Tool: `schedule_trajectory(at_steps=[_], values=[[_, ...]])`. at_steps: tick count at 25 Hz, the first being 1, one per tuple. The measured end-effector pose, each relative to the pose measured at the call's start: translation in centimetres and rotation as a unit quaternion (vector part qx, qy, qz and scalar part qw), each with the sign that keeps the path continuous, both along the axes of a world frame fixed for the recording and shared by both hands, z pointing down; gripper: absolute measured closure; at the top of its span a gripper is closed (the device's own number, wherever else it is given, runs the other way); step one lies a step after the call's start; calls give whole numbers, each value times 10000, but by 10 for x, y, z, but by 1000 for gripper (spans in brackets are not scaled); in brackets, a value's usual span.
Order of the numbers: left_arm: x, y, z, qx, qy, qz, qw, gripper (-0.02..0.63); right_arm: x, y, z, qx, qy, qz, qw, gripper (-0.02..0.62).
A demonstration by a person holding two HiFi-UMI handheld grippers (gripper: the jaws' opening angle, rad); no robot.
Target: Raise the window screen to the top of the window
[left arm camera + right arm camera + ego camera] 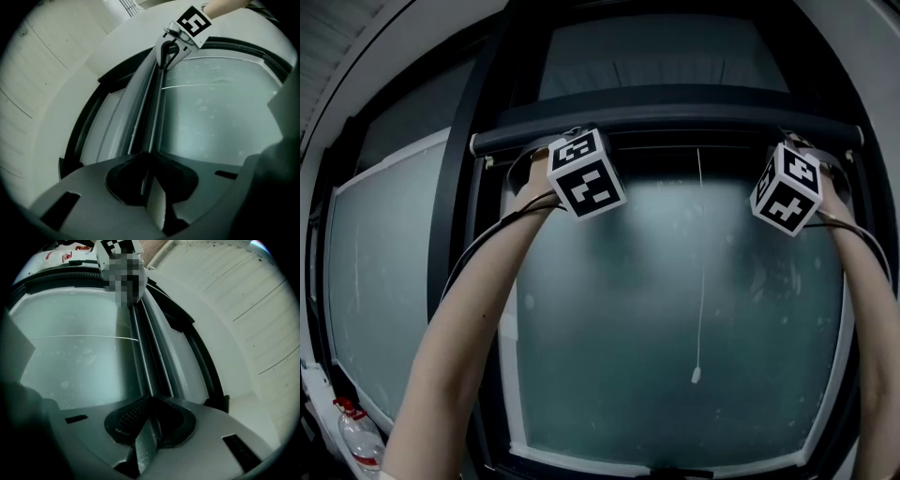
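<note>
Left claw [150, 155] clenched on the thin lip of the dark screen bar [675, 120], jaws almost meeting around it; right claw [152, 399] pinches the same lip at the bar's other end. Both arms reach upward. The bar lies level across the window, high up, just under an upper pane, with cloudy glass [628, 309] bare below it and a white pull cord [700, 281] hanging down the middle. Step in hand appears to be the lift itself — probably close to its end. Next move likely calls for an even upward push from both hands, bar level, until it seats at the top of the window frame [455, 187].
</note>
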State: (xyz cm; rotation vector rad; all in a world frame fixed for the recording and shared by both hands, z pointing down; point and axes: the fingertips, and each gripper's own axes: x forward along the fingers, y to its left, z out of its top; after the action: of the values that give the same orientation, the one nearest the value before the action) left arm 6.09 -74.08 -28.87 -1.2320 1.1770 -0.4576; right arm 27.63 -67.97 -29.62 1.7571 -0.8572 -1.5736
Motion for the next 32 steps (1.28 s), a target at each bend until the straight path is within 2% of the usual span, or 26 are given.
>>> schedule_trajectory(at_steps=[2, 3, 4, 5, 7, 8, 9, 11, 12, 13, 15, 16, 17, 18, 20, 22, 23, 25, 28, 30, 32], values=[[-1, 5, -1, 154, 469, 412, 9979, 577, 0, 6, 0, 302, -187, -231, 9991, 563], [-3, 10, -2, 183, 830, 842, 9928, 568, -1, 13, 1, 546, -425, -545, 9961, 556], [-4, 17, 0, 157, 1236, 1383, 9825, 556, -1, 22, 4, 824, -774, -1020, 9883, 557], [-6, 25, 3, 66, 1673, 1984, 9657, 558, 0, 31, 8, 1070, -1189, -1592, 9742, 563], [-6, 43, 16, -187, 2462, 3087, 9185, 563, 3, 43, 24, 1262, -1958, -2645, 9358, 563], [-4, 50, 26, -263, 2721, 3473, 8970, 563, 4, 44, 35, 1215, -2251, -3036, 9178, 563], [-2, 55, 39, -298, 2902, 3718, 8813, 563, 4, 43, 48, 1121, -2490, -3354, 9016, 563], [2, 56, 71, -354, 3217, 3981, 8584, 563, 2, 38, 81, 932, -2854, -3861, 8722, 563], [5, 55, 92, -442, 3411, 4134, 8431, 563, 1, 36, 101, 850, -3008, -4067, 8584, 563], [10, 54, 116, -598, 3631, 4345, 8221, 563, 1, 35, 121, 766, -3169, -4248, 8445, 563], [23, 52, 172, -1029, 4048, 4764, 7736, 574, 3, 34, 168, 600, -3557, -4558, 8137, 563], [30, 50, 202, -1206, 4200, 4832, 7586, 580, 4, 35, 192, 532, -3775, -4681, 7972, 563], [35, 48, 230, -1307, 4298, 4781, 7547, 583, 5, 36, 217, 480, -3989, -4778, 7812, 563], [39, 46, 258, -1349, 4333, 4650, 7602, 586, 6, 38, 242, 438, -4186, -4842, 7671, 563], [47, 46, 309, -1391, 4235, 4306, 7848, 589, 5, 41, 294, 286, -4485, -4843, 7507, 563], [53, 48, 356, -1506, 4065, 3973, 8088, 589, 1, 41, 345, -25, -4608, -4709, 7522, 563], [55, 49, 377, -1605, 3997, 3821, 8176, 589, -2, 40, 367, -207, -4620, -4643, 7553, 563], [56, 49, 416, -1867, 3899, 3560, 8285, 589, -5, 39, 405, -529, -4676, -4567, 7550, 564], [53, 54, 471, -2163, 3909, 3315, 8310, 589, -8, 47, 453, -828, -4804, -4480, 7495, 569], [49, 59, 506, -2314, 4081, 3181, 8238, 589, -10, 56, 484, -945, -4897, -4385, 7477, 571], [42, 65, 542, -2551, 4311, 2999, 8119, 589, -16, 68, 514, -1078, -4994, -4290, 7449, 571]])
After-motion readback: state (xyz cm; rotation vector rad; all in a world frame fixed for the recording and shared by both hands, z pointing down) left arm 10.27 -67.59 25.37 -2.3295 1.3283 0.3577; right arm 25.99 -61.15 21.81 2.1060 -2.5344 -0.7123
